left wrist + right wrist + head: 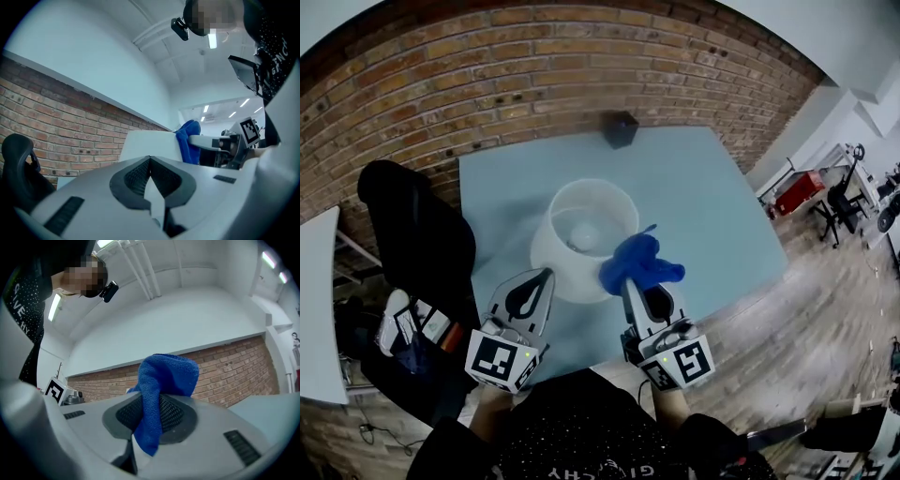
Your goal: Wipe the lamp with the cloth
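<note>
Your black shirt (19, 298) carries white dotted lettering. In the right gripper view you can read "GIVE" on it, in the left gripper view "NCH", and in the head view, upside down near the bottom edge, "CHY".

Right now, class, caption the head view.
Right gripper holds blue cloth by the white lamp; left gripper shut alongside.

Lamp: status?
Left hand-held gripper shut, empty. Right hand-held gripper shut on cloth, cloth beside lamp. Nothing in the way.
</note>
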Available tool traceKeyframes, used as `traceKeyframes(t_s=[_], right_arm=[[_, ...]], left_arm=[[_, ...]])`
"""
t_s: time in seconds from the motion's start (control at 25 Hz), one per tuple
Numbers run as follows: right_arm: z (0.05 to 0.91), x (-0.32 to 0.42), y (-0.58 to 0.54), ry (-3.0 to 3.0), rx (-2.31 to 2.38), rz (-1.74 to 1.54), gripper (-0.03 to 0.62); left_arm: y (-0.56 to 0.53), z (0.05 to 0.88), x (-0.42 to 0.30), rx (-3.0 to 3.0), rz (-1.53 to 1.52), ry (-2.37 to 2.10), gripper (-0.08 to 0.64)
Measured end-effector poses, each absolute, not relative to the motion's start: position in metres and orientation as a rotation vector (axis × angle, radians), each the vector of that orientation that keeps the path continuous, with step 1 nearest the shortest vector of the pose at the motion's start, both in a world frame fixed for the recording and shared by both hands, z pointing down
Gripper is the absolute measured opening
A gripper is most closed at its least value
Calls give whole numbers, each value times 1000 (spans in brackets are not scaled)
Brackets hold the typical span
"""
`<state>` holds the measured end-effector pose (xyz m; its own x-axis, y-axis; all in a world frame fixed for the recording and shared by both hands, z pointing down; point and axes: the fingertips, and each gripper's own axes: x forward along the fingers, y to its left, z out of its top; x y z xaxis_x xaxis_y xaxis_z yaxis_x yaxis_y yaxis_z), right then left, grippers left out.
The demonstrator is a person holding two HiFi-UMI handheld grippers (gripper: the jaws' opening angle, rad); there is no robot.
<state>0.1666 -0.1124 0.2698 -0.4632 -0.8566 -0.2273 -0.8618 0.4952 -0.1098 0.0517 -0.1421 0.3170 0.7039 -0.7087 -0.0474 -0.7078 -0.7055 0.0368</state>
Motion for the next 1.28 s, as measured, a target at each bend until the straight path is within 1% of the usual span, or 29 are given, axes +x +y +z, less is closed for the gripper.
traceKeyframes(t_s=[0.48,0.72,0.88,1.0,1.28], right_arm=[[357,198,-119,2534,-1547,-269,74],[409,216,-116,2542,-1667,-400,74],[424,228,-114,2536,-1770,-462,74],[396,241,-115,2463,-1751,-468,74],[258,253,-163,2358,-1432,-318,74]], left_arm=[[-142,336,52,2826,-29,-1247,9],[-145,342,45,2798,-6,-1268,9],[-145,345,44,2796,9,-1259,9],[-149,340,40,2808,3,-1281,9],[-173,305,22,2854,-49,-1409,9]])
